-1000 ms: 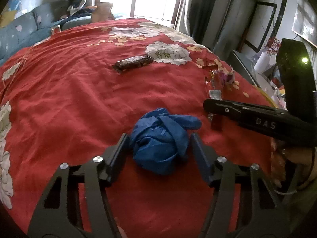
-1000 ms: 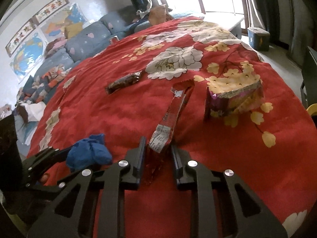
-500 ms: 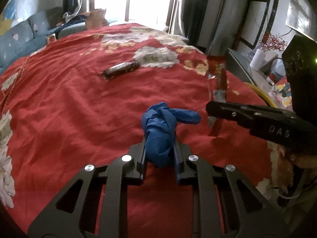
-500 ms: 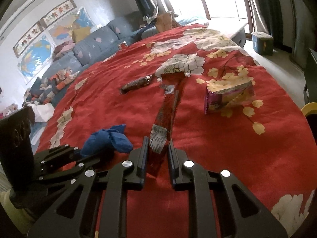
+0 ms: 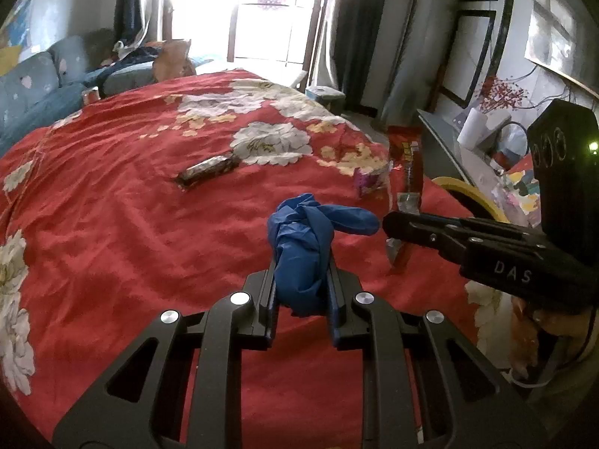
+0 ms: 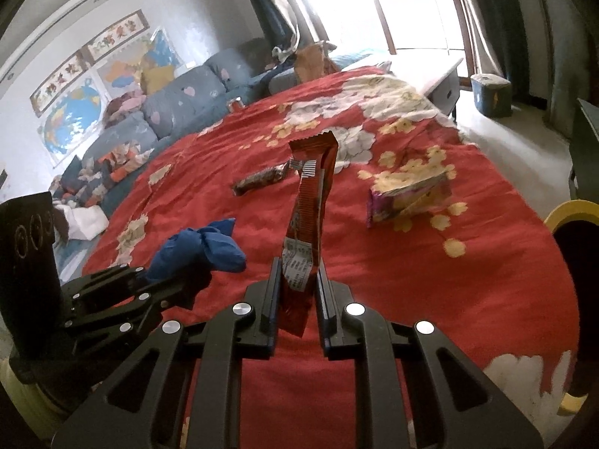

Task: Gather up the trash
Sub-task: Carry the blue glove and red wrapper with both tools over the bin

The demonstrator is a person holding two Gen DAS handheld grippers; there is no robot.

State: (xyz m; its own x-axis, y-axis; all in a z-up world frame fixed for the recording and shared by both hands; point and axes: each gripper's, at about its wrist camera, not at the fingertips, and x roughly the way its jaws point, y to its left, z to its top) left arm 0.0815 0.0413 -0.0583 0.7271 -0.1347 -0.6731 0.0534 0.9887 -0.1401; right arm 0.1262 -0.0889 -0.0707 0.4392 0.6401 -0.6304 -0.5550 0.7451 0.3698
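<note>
Change: both grippers have risen off the bed (image 5: 112, 224); left fingers have just closed on the blue glove, which lay loose between them a second ago.
Left gripper (image 5: 302, 284): fingers clenched on the crumpled blue glove (image 5: 303, 247), held clear above the red bedspread.
Right gripper (image 6: 297, 292): fingers clamped on the lower end of the red wrapper (image 6: 309, 217), which stands upright.
Left on bed: dark snack bar (image 6: 260, 181); purple packet (image 6: 410, 196), well apart.
</note>
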